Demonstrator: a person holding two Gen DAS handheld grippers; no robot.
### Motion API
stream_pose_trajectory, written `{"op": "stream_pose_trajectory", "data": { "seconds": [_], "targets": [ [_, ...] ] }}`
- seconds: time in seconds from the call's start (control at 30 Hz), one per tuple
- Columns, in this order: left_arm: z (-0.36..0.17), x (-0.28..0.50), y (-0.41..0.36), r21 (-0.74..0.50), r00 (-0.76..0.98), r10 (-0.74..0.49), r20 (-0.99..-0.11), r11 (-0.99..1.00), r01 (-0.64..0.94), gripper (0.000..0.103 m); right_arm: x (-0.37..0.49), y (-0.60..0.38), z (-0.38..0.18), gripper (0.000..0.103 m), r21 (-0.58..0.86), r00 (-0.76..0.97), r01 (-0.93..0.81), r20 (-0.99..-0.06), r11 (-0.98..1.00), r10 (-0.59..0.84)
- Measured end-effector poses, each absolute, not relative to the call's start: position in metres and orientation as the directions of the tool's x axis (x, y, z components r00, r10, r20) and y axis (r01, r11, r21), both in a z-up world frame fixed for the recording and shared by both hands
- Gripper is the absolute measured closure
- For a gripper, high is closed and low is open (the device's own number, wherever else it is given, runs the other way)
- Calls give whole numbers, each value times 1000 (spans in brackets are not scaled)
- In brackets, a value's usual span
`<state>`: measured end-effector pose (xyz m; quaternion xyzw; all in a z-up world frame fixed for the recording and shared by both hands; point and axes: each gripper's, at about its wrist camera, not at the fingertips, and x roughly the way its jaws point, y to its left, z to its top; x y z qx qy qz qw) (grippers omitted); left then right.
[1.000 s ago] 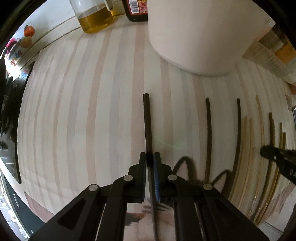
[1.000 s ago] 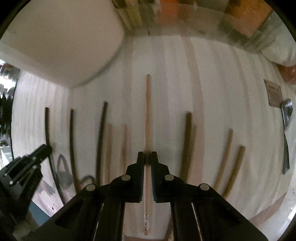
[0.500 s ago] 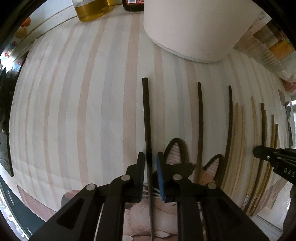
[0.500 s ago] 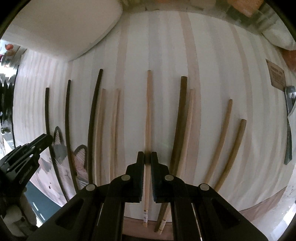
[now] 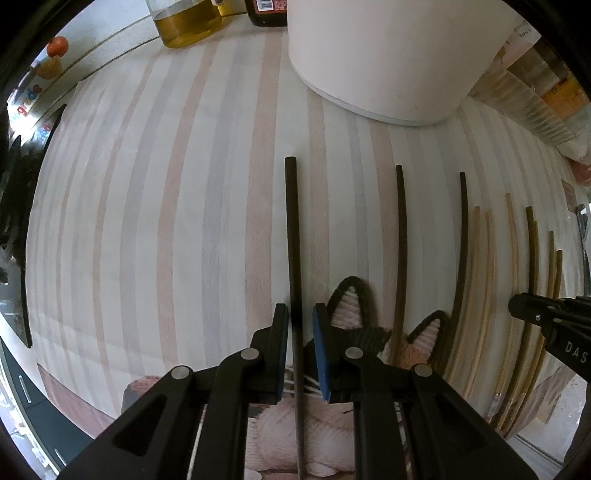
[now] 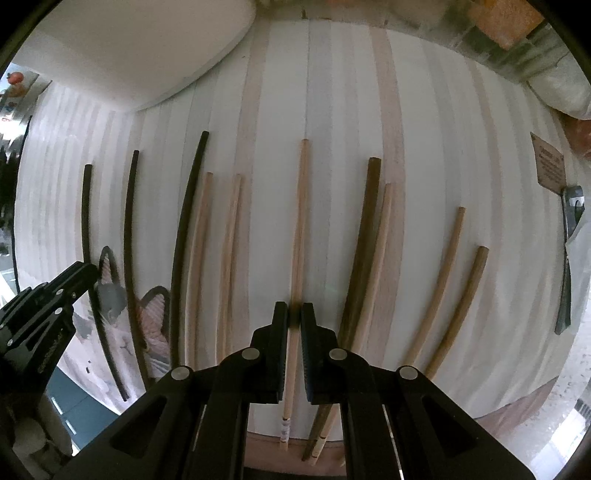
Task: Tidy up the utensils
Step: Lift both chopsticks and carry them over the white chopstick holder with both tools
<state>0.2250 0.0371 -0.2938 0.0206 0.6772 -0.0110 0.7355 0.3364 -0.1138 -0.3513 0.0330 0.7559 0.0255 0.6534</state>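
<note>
Two hand-held grippers work over a striped worktop (image 5: 192, 206) where chopsticks are laid out in a row. The left gripper (image 5: 300, 325), clamped a second ago on the black chopstick (image 5: 292, 236), now has its blue-padded jaws slightly apart; they have just been opening, and the stick lies between them, apparently clear of both pads. The view has also drawn back a little since then, showing more of the stick's length.

The right gripper (image 6: 294, 321) is pressed shut on a pale wooden chopstick (image 6: 300, 229), as it was a second ago; more sticks and more of the near edge now show in its view.

Both gripped-at sticks lie flat with their long axes running from the worktop's near edge toward the far edge, parallel to the stripes. The black chopstick's blunt end points to the far edge, stopping short of a large white container (image 5: 391, 62) standing there; its other end overhangs the near edge. The pale stick's banded end also juts past the near edge.

Left of the black chopstick the worktop is bare out to its left edge. To its right lie two more dark sticks (image 5: 402, 236), then pale and brown ones, closely spaced, some touching. In the right wrist view, bare surface lies between the pale stick and its neighbours on both sides. A jar of yellow liquid (image 5: 184, 22) stands at the far left corner.
</note>
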Motion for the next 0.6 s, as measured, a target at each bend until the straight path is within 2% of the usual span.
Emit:
{"op": "stream_pose_trajectory", "data": {
  "seconds": [0.07, 0.1, 0.3, 0.6],
  "targets": [
    [-292, 226, 38, 23, 96, 18, -995, 998, 53, 94, 333, -108, -351, 96, 63, -136, 8, -989, 998, 63],
    [-293, 226, 37, 31, 104, 25, -994, 998, 56, 99, 332, -105, -350, 96, 54, -128, 6, -990, 999, 54],
    [-282, 222, 27, 66, 147, 55, -988, 995, 70, 99, 319, -99, -346, 96, 80, -62, 16, -995, 997, 81],
    [-223, 203, 24, 44, 262, 26, -965, 997, 63, 99, 296, -97, -312, 96, 200, 79, 53, -978, 978, 195]
  ]
}}
